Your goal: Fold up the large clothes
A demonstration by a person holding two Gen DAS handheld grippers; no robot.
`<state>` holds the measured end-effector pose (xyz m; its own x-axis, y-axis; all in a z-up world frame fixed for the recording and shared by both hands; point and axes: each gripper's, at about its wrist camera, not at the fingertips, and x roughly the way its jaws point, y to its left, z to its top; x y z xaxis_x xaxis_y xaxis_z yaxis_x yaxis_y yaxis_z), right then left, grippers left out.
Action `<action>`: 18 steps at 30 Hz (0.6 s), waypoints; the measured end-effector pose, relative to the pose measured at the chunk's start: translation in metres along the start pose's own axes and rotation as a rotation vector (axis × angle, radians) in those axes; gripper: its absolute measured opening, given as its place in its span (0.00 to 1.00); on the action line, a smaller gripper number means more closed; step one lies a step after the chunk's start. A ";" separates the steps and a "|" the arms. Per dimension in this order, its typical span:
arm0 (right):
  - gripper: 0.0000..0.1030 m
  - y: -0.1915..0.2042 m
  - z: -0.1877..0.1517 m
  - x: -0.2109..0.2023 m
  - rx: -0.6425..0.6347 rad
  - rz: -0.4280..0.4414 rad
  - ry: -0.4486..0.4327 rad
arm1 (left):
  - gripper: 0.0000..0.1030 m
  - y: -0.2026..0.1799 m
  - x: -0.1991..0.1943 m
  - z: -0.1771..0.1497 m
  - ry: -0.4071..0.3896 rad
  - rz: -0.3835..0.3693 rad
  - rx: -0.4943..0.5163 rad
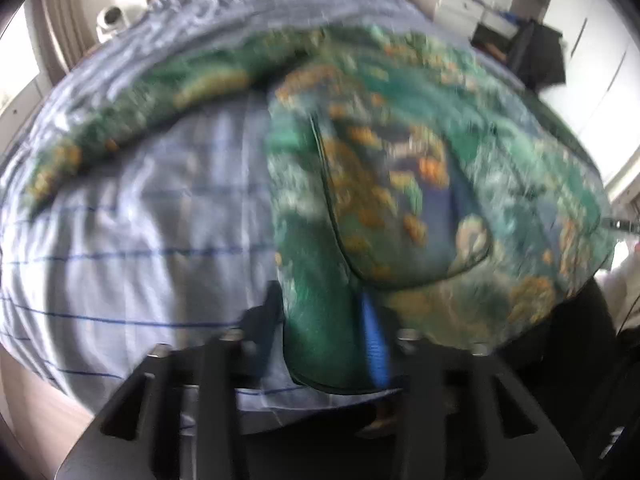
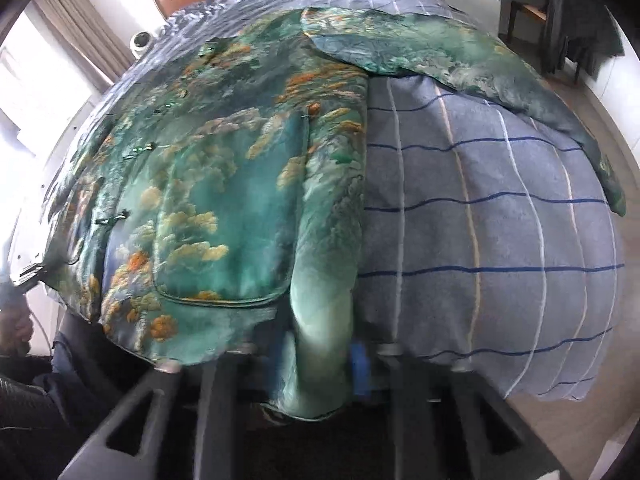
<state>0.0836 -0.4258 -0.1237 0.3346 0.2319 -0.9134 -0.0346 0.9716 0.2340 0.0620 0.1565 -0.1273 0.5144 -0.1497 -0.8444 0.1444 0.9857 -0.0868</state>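
Blue checked bedding (image 2: 500,208) covers a bed, with a green patterned jacket (image 2: 224,184) spread across it, sleeves out. Left gripper (image 1: 328,344) sits at the near hem, jaws part-open around the cloth; through the blur, a grip seems likely. Right gripper (image 2: 320,356) likewise straddles the hem (image 2: 316,376).

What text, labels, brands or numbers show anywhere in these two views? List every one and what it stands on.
None can be read.
The green printed jacket shows only a cloud and foliage pattern, no lettering.
The checked blue bedcover carries only lines.
Items on the far desk are too small and blurred to read.
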 end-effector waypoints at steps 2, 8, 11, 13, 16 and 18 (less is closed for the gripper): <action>0.52 -0.006 0.003 -0.011 0.006 -0.023 -0.035 | 0.87 0.004 -0.023 0.010 -0.083 0.045 -0.006; 0.60 -0.101 0.028 -0.067 0.269 -0.061 -0.290 | 0.94 0.013 -0.081 0.056 -0.303 0.122 -0.067; 0.61 -0.181 0.034 -0.060 0.607 0.036 -0.410 | 0.95 0.004 -0.087 0.078 -0.363 0.102 -0.110; 0.61 -0.226 0.031 -0.038 0.812 0.126 -0.443 | 0.95 -0.005 -0.085 0.088 -0.375 0.084 -0.123; 0.61 -0.268 0.032 -0.004 1.005 0.229 -0.496 | 0.95 -0.020 -0.079 0.092 -0.377 0.088 -0.114; 0.61 -0.286 0.034 0.009 1.118 0.215 -0.536 | 0.95 -0.027 -0.073 0.090 -0.358 0.097 -0.104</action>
<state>0.1288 -0.7034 -0.1878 0.7698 0.0777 -0.6336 0.5918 0.2852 0.7540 0.0967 0.1335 -0.0161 0.7865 -0.0548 -0.6151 0.0034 0.9964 -0.0844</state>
